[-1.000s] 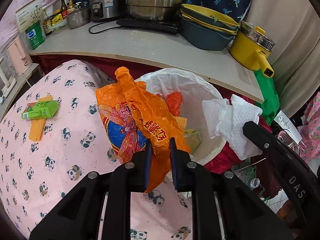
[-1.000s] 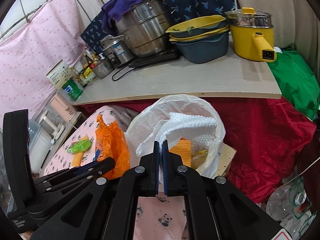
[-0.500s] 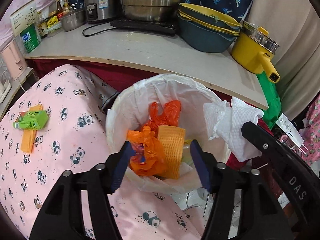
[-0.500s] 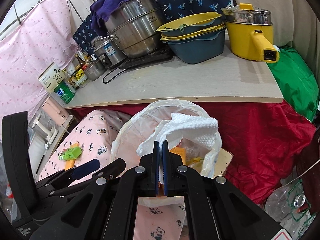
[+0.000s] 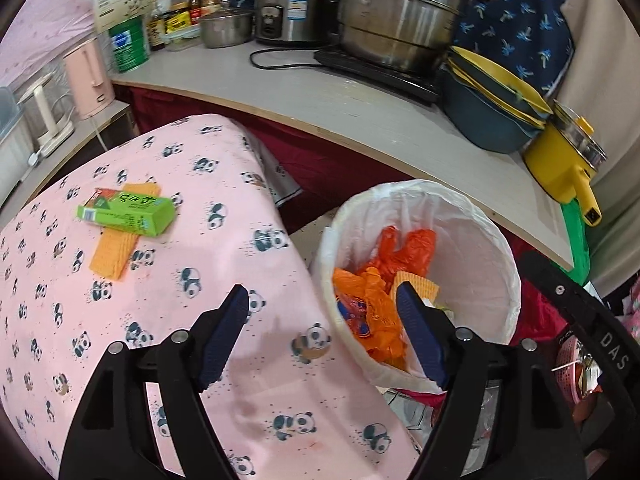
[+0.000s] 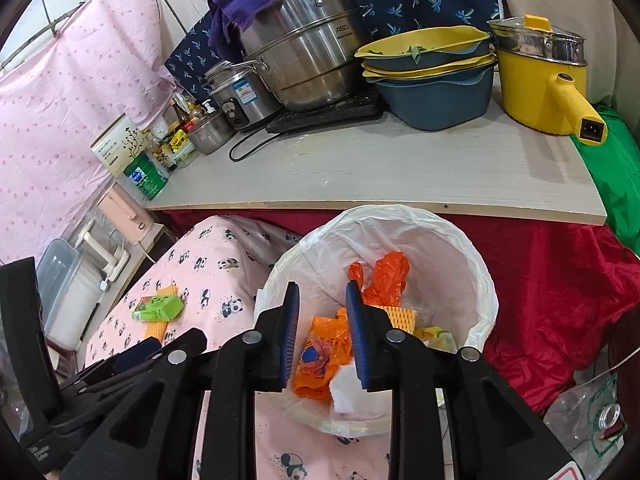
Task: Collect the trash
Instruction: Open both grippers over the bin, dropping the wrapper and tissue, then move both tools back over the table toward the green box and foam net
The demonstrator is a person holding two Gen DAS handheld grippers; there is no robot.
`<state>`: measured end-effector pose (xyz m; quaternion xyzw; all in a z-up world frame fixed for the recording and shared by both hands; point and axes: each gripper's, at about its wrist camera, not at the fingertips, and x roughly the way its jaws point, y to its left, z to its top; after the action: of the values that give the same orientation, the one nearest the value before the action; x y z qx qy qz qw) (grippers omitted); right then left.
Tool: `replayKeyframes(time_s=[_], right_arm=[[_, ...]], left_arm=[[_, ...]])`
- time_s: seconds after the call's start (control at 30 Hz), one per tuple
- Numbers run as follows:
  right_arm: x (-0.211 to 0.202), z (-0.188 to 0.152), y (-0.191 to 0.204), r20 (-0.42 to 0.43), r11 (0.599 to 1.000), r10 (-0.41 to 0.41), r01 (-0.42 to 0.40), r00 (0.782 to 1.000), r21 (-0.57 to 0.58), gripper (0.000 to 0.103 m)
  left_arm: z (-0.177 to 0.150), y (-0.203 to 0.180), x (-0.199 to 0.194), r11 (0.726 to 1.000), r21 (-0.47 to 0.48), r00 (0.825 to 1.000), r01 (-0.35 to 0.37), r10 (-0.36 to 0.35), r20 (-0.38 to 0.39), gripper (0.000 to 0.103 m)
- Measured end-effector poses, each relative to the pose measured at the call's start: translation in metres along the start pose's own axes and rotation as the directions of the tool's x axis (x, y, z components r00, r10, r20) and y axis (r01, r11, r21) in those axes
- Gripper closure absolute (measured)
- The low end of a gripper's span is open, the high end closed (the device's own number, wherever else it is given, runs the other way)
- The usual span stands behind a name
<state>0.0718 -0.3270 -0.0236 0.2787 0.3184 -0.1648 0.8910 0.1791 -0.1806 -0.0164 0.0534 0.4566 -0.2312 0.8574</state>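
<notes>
A white-lined trash bin (image 5: pixel 494 240) (image 6: pixel 404 216) stands beside the pink panda-print table (image 5: pixel 120 320). An orange plastic bag (image 5: pixel 372 320) (image 6: pixel 320 352), orange netting and a white paper towel (image 6: pixel 352 392) lie inside it. My left gripper (image 5: pixel 322 292) hovers over the table edge next to the bin, jaws opening, nothing between them. Above the bin, my right gripper (image 6: pixel 323 286) has its jaws opening a little, and they hold nothing. A green box (image 5: pixel 128 210) (image 6: pixel 158 308) rests on an orange foam net (image 5: pixel 112 252) at the table's far left.
A pale counter (image 6: pixel 380 168) behind the bin carries steel pots, stacked blue and yellow bowls (image 6: pixel 432 76) and a yellow electric pot (image 6: pixel 544 80). Red cloth (image 6: pixel 560 280) hangs under it. A clear plastic bottle (image 6: pixel 588 412) lies on the floor at right.
The left gripper let go of the orange bag, which fell into the bin, then opened wide and swung left toward the table. The right gripper parted and the white paper towel dropped in.
</notes>
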Motion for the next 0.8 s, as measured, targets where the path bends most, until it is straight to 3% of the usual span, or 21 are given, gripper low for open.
replayKeyframes(time_s=[0.37, 0.8], right_arm=[[-0.016, -0.005, 0.031, 0.017, 0.999, 0.019, -0.018, 1.0, -0.042, 0.066], [-0.018, -0.02, 0.082, 0.0, 0.99, 0.064, -0.064, 0.998, -0.124, 0.058]], left_arm=[[-0.004, 0.025, -0.024, 0.999, -0.045, 0.999, -0.023, 0.025, 0.043, 0.024], [-0.013, 0.069, -0.049, 0.991, -0.118, 0.995, -0.063, 0.072, 0.073, 0.021]])
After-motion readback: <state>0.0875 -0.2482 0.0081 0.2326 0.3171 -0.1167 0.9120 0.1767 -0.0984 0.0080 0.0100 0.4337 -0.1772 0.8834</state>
